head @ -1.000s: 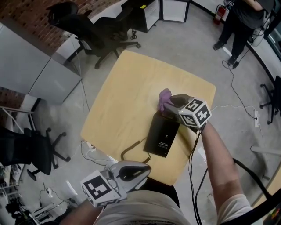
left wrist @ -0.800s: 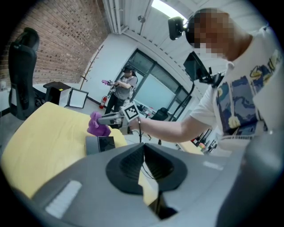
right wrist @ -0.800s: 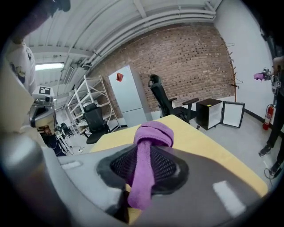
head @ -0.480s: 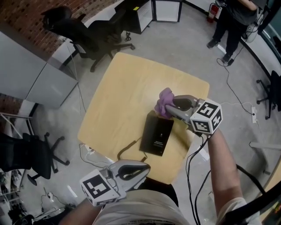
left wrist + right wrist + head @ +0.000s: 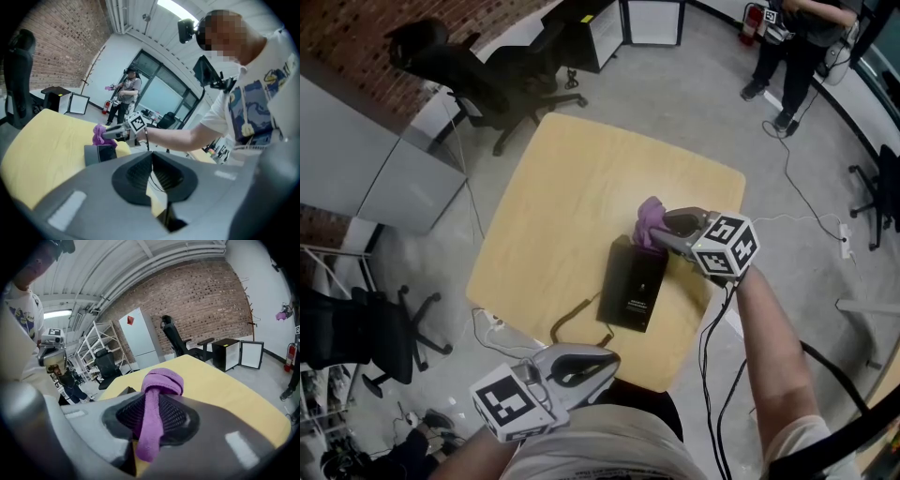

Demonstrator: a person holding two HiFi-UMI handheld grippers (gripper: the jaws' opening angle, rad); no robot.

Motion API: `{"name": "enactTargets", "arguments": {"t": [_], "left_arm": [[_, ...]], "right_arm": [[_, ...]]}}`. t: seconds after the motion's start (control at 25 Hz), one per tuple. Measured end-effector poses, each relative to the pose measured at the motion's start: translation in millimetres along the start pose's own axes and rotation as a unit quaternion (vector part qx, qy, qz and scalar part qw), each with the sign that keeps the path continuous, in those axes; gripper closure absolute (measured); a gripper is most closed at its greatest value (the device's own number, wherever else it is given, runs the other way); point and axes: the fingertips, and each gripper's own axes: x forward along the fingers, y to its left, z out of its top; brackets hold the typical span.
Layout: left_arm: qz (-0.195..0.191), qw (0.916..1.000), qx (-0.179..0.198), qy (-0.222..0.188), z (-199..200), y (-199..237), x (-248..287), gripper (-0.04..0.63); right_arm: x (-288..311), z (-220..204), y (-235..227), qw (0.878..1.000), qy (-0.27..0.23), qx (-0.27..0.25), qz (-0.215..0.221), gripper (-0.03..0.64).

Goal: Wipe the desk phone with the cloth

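desk phone (image 5: 635, 289): far end hidden under cloth (image 5: 650, 217) and right gripper (image 5: 659, 234); keys too dark to tell
bystander (image 5: 795, 42): head cut off by top edge

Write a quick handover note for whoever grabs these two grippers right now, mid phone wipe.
Right gripper: shut on the purple cloth, at the far end of the desk phone.
Left gripper: shut, empty, held near the body, past the table's near edge.
Done: cloth in grip, at the phone.
Left: wipe the phone's top; how much is wiped can't be told.
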Motion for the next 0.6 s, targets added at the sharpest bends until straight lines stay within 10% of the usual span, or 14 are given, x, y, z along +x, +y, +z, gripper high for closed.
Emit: {"name": "enactTargets", "arguments": {"t": [0.32, 0.6], "left_arm": [[0.000, 1.0000, -0.002, 0.004, -2.7, -1.1, -0.3, 0.589], [-0.012, 0.9999, 0.006, 0.007, -2.2, 2.3, -0.5, 0.589]], "right_arm": [[-1.9, -27.1, -28.4, 0.996, 0.048, -0.020, -0.071, 0.528], [-38.0, -1.2, -16.5, 0.995, -0.024, 0.012, -0.100, 0.528]]}}
